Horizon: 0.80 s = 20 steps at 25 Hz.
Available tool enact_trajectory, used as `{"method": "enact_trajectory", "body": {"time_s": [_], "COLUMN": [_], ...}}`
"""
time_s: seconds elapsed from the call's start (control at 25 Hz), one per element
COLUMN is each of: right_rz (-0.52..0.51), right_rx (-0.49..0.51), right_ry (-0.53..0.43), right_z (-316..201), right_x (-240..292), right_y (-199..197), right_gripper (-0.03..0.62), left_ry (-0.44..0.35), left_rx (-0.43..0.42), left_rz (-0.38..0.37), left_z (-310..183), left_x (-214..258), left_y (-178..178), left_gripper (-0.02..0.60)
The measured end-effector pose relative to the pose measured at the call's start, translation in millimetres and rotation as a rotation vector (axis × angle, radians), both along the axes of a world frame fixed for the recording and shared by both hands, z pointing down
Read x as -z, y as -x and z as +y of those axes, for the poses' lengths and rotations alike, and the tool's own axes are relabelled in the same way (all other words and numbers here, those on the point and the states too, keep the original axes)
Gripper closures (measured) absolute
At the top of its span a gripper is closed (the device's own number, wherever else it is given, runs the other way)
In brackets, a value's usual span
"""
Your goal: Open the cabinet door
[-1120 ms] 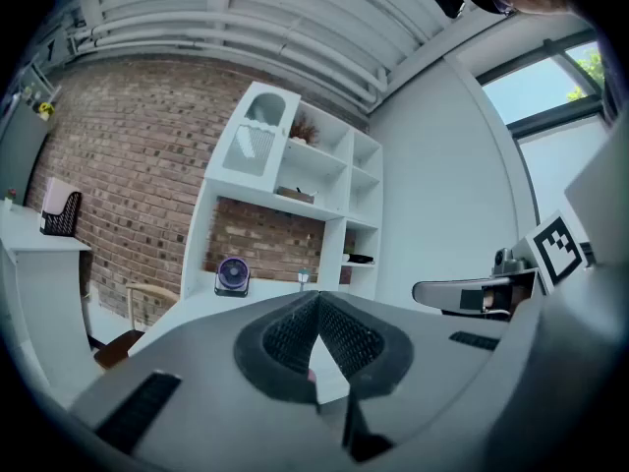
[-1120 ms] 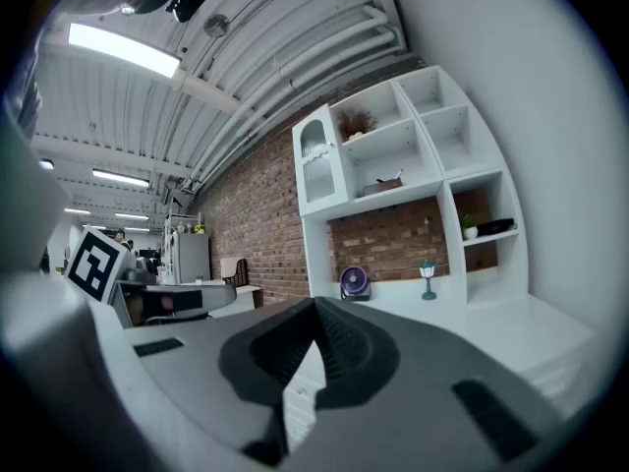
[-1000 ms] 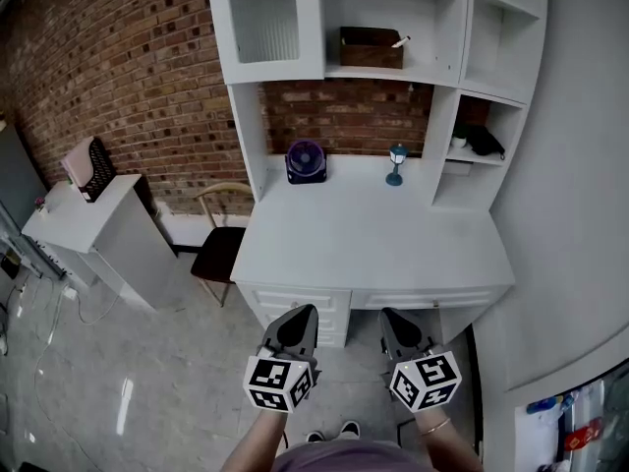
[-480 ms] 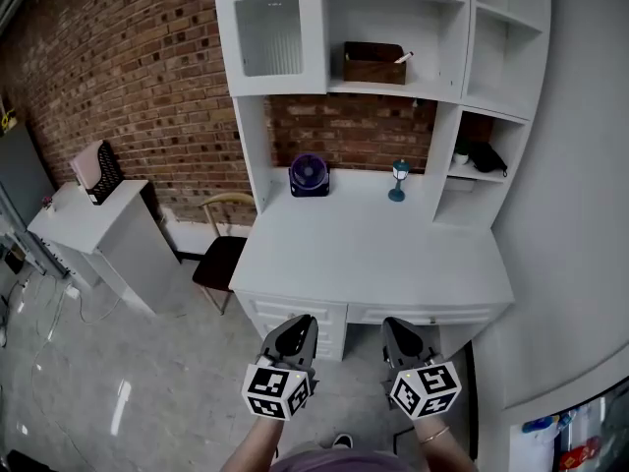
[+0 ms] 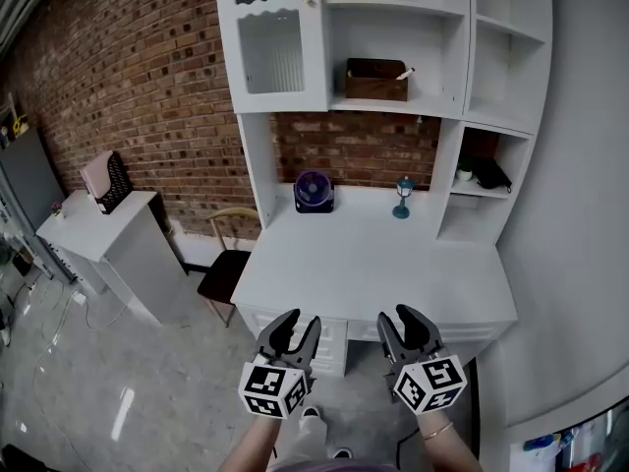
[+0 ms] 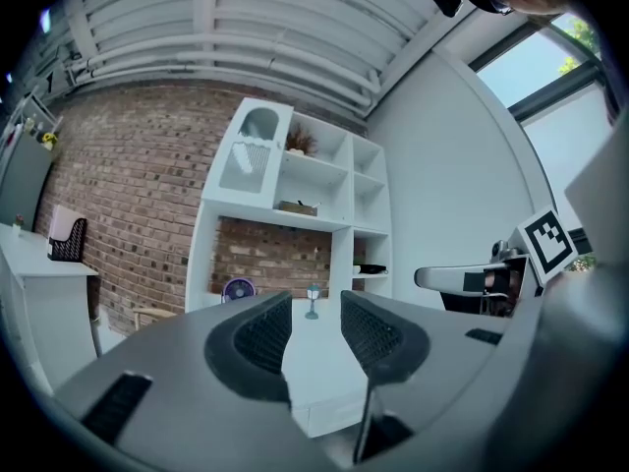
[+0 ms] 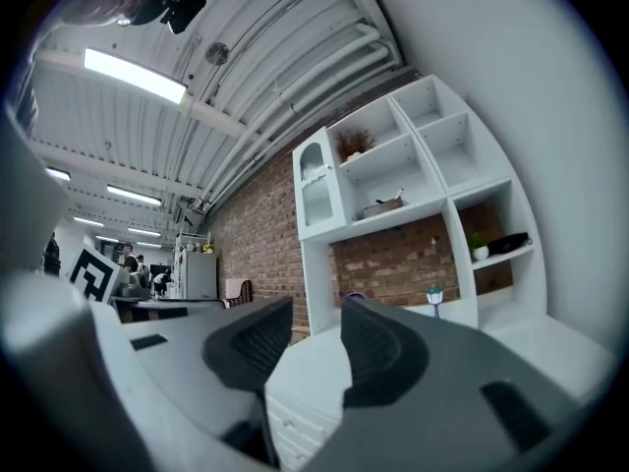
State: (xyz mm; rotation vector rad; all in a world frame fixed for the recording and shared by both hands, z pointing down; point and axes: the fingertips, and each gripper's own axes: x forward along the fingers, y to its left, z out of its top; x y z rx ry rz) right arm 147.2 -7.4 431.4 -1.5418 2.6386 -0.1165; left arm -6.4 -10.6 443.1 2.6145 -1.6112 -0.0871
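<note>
Brick, red-brown, forms the back wall. A white desk with a shelf unit on top stands against it, and the brick shows through the unit's open middle bay.

Cabinet door: upper left bay of the shelf unit, a ribbed frosted pane in a white frame. It sits flush with its surround, so it is closed and the task is not yet started.

Left gripper and right gripper are held side by side, low, just before the desk's front edge and above the drawers. Both point level toward the desk and are well apart from the door, which sits high above them. Both sets of jaws have just been opening and now stand apart with nothing between the pads. Each gripper view shows only the desk and shelves through the gap. Judgement: the jaws were spread ahead of the reach, so that one pair can go straight round the handle on arrival.

Fan and small lamp stand at the back of the desk top, below the shelf line. Judged to be clear of the door's swing.

Knob: small, on the door's right edge near the top. That position suggests hinges on the left edge, so the door likely swings outward and to the left. The next move calls for a long lift up and forward to reach it
</note>
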Motion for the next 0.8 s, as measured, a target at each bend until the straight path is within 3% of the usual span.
{"method": "enact_trajectory", "body": {"time_s": [0.32,0.8], "right_rz": [-0.012,-0.018], "right_rx": [0.032,0.056], "right_ry": [-0.025,-0.109], "right_z": [-61,-188], "right_x": [8,56], "right_y": [12,52], "right_gripper": [0.39,0.384], "left_ry": [-0.042,-0.151], "left_rx": [0.013,-0.03], "left_rz": [-0.002,-0.026], "left_z": [-62,-196], "left_x": [15,69], "left_y": [11,31], "left_gripper": [0.436,0.436]}}
